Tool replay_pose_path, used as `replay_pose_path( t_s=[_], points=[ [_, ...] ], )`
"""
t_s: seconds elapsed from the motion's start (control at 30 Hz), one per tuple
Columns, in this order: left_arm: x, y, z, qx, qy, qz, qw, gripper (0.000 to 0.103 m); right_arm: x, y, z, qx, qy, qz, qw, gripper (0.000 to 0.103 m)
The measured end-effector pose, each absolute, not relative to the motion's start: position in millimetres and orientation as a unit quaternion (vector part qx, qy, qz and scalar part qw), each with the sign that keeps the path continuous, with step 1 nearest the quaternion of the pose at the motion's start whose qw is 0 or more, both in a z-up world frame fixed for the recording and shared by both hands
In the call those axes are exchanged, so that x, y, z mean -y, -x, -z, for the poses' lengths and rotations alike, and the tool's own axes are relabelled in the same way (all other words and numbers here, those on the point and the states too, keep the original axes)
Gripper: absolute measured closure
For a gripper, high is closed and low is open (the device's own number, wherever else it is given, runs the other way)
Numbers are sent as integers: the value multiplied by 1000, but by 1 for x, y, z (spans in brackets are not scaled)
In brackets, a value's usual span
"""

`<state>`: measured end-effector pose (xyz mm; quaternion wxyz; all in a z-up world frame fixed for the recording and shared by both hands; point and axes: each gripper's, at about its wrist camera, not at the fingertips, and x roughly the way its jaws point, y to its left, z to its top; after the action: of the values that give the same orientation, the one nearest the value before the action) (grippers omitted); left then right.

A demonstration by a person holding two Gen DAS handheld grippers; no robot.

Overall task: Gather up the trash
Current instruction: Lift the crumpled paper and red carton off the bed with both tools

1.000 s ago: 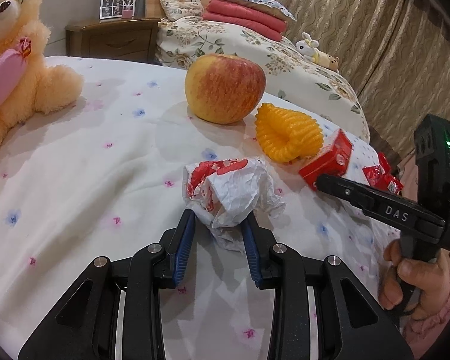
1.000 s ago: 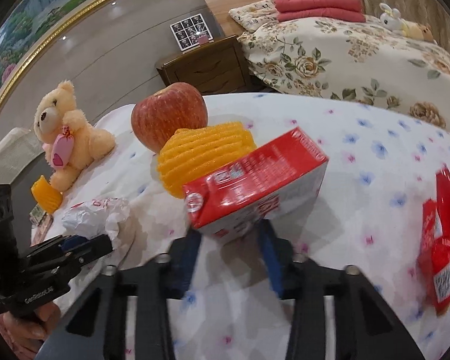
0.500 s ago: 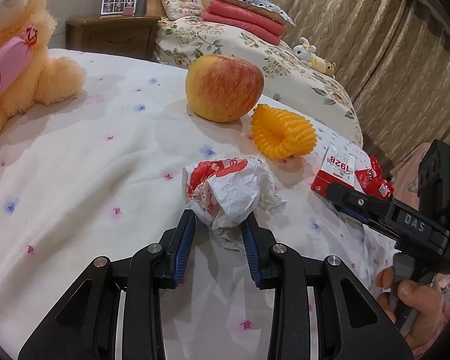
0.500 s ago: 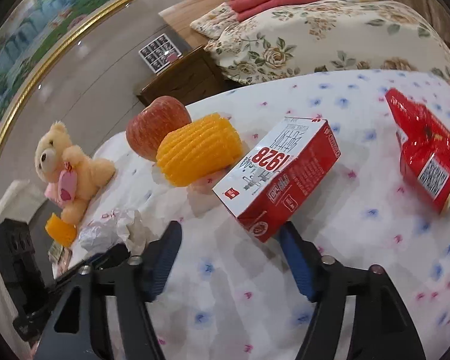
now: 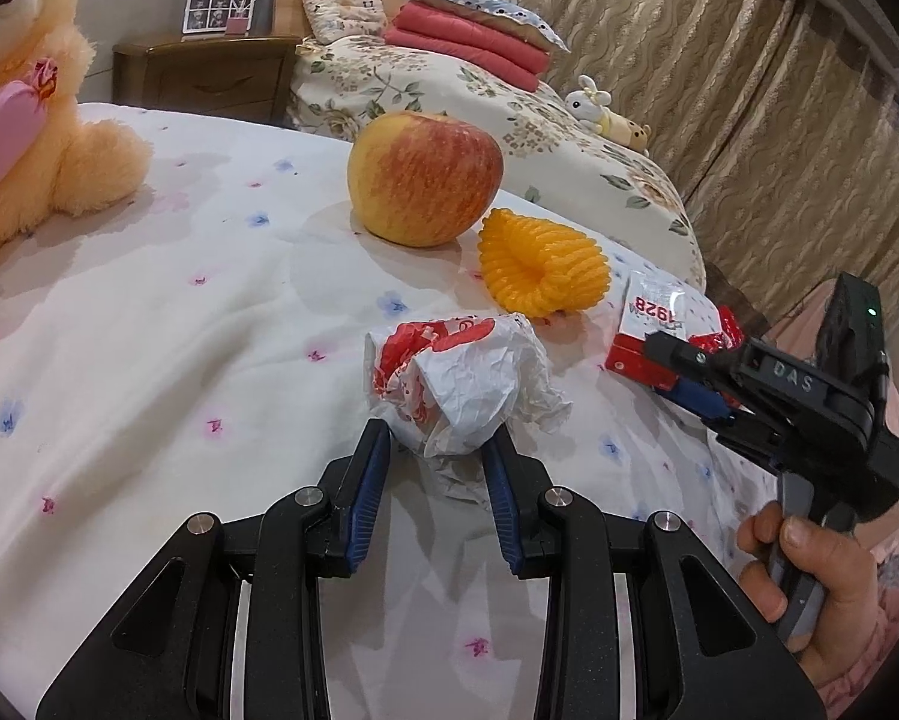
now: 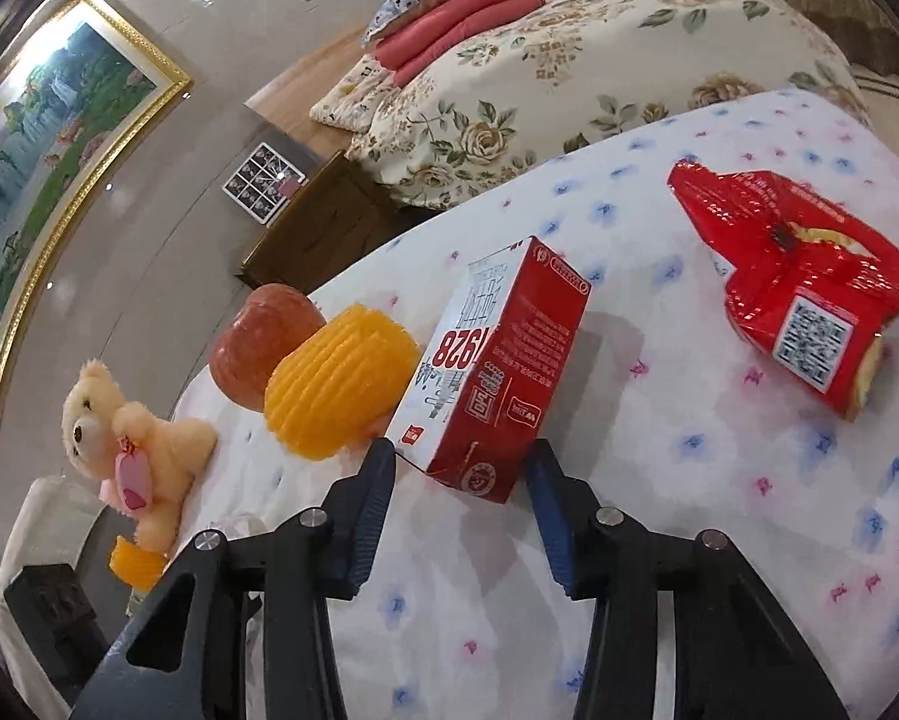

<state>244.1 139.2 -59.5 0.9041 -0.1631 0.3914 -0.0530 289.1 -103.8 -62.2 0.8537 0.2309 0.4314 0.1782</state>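
A crumpled white and red paper wrapper (image 5: 458, 381) lies on the flowered sheet, and my left gripper (image 5: 437, 456) is shut on its near end. A red and white carton (image 6: 497, 372) lies on its side; my right gripper (image 6: 461, 480) is open with a finger on either side of its near corner. The carton (image 5: 650, 324) and the right gripper (image 5: 683, 372) also show in the left wrist view at the right. A red foil snack packet (image 6: 797, 294) lies to the right of the carton.
An apple (image 5: 425, 177) and an orange foam fruit net (image 5: 542, 270) sit behind the wrapper. A teddy bear (image 5: 23, 114) sits at far left. A wooden nightstand (image 5: 203, 78) and a second bed with pillows (image 5: 479, 78) lie beyond.
The right gripper opened and let the carton down; the carton now lies on the sheet, turned with its white face up. The left gripper stayed shut on the wrapper.
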Motion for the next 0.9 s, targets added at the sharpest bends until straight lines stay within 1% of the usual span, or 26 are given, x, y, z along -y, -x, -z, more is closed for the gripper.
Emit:
replay_pose_path(
  t_s=[0.17, 0.3, 0.47, 0.63, 0.73, 0.8, 0.9],
  points=[
    [-138, -243, 59, -390, 157, 51, 906, 72, 109, -266, 48, -425, -180, -194, 866, 62],
    [-132, -241, 58, -393, 149, 50, 906, 72, 128, -243, 36, -424, -155, -204, 869, 68],
    [-127, -232, 57, -392, 155, 53, 905, 72, 152, -220, 32, -445, -102, -190, 869, 68],
    [-119, -222, 56, -396, 163, 58, 902, 72, 147, -209, 37, -452, -70, -176, 872, 68],
    [-116, -216, 56, -399, 165, 58, 900, 72, 139, -208, 44, -451, -78, -167, 873, 62],
    [-115, -214, 57, -401, 167, 58, 899, 72, 138, -207, 49, -449, -95, -162, 874, 52],
    [-112, -208, 58, -404, 169, 56, 897, 72, 138, -208, 52, -434, -123, -132, 883, 50]
  ],
)
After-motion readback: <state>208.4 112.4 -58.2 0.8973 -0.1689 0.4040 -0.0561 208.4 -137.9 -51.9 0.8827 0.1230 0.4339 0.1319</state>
